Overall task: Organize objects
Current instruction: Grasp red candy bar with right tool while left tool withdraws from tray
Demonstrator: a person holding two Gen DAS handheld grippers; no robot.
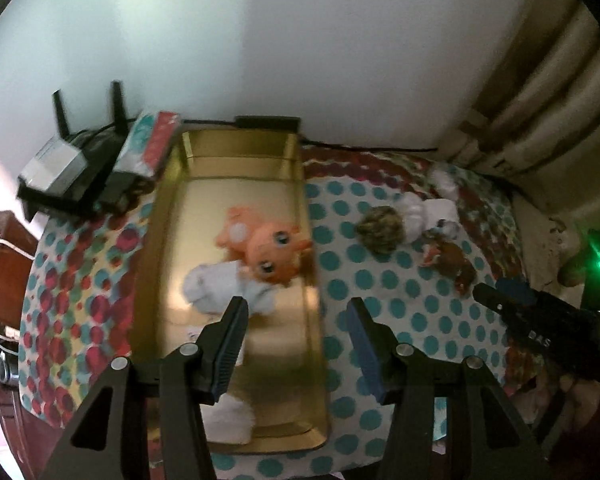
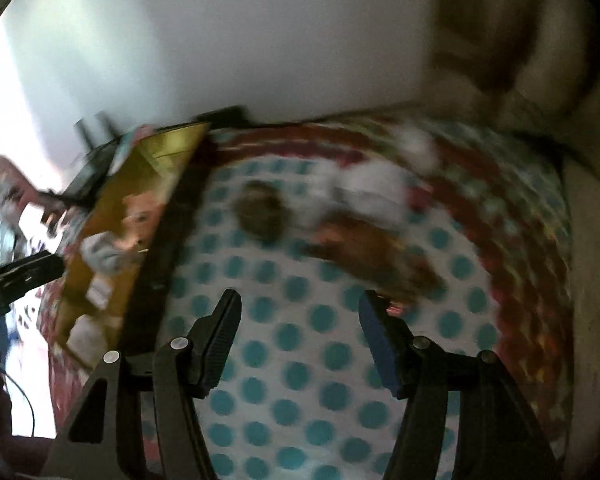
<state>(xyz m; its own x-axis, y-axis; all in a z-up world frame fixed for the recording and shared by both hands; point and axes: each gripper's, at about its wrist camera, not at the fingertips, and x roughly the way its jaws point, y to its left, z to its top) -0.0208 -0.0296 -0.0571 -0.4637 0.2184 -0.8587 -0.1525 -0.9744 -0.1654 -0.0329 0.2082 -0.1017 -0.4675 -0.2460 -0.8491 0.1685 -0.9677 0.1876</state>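
A gold tin box (image 1: pixel 172 216) lies on the dotted cloth with an orange plush toy (image 1: pixel 268 240) and a white plush (image 1: pixel 216 284) inside. My left gripper (image 1: pixel 298 314) hangs open and empty over the box's right wall. Right of the box lie a mottled dark ball (image 1: pixel 380 232), a white plush (image 1: pixel 432 212) and a brown plush (image 1: pixel 452 260). My right gripper (image 2: pixel 300 308) is open with nothing between its fingers, over bare cloth short of the ball (image 2: pixel 260 216) and the brown plush (image 2: pixel 372 248). The right wrist view is blurred; the box (image 2: pixel 116 280) sits at its left.
A black router (image 1: pixel 68 164) and a red-and-teal packet (image 1: pixel 148 144) sit at the back left by the white wall. A curtain (image 1: pixel 540 92) hangs at the right. The round dotted tablecloth (image 1: pixel 420 320) drops off at its edges. The right gripper (image 1: pixel 496 292) shows at the far right.
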